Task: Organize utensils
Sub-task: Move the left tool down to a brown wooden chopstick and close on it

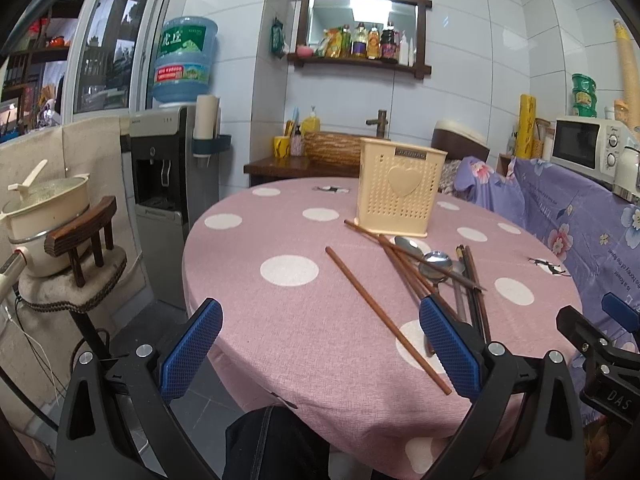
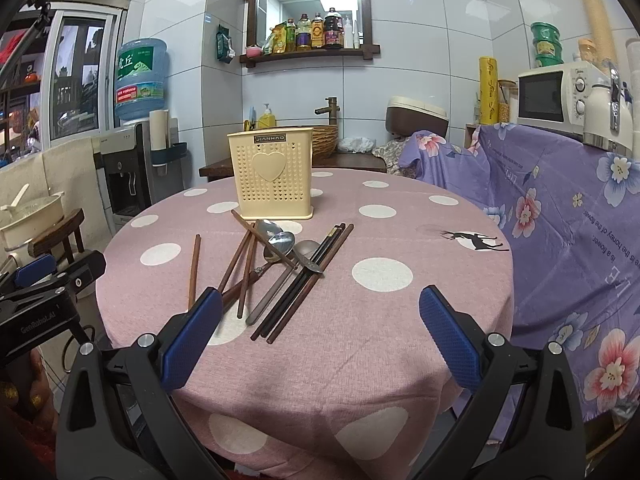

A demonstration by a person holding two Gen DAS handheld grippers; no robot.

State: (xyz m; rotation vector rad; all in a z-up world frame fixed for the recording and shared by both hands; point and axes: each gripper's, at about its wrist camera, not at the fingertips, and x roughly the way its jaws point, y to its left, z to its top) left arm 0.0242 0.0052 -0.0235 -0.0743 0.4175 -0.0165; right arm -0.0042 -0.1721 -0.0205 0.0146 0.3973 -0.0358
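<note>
A cream perforated utensil holder (image 1: 400, 192) (image 2: 272, 172) with a heart on its face stands upright on the round pink polka-dot table (image 1: 280, 320) (image 2: 400, 320). In front of it lies a loose pile of brown and dark chopsticks (image 2: 304, 280) (image 1: 408, 272) and metal spoons (image 2: 280, 240) (image 1: 436, 264). One brown chopstick (image 1: 384, 320) (image 2: 194, 268) lies apart to the left. My left gripper (image 1: 320, 344) hovers open over the table's near edge, above that lone chopstick. My right gripper (image 2: 320, 336) is open too, just short of the pile. Both hold nothing.
A chair with a cream pot (image 1: 44, 216) stands left of the table. A water dispenser (image 1: 160, 184) is behind it. Purple floral cloth (image 2: 560, 220) covers furniture at the right, with a microwave (image 2: 548, 96) on top. A person's dark trouser leg (image 1: 272, 440) shows below.
</note>
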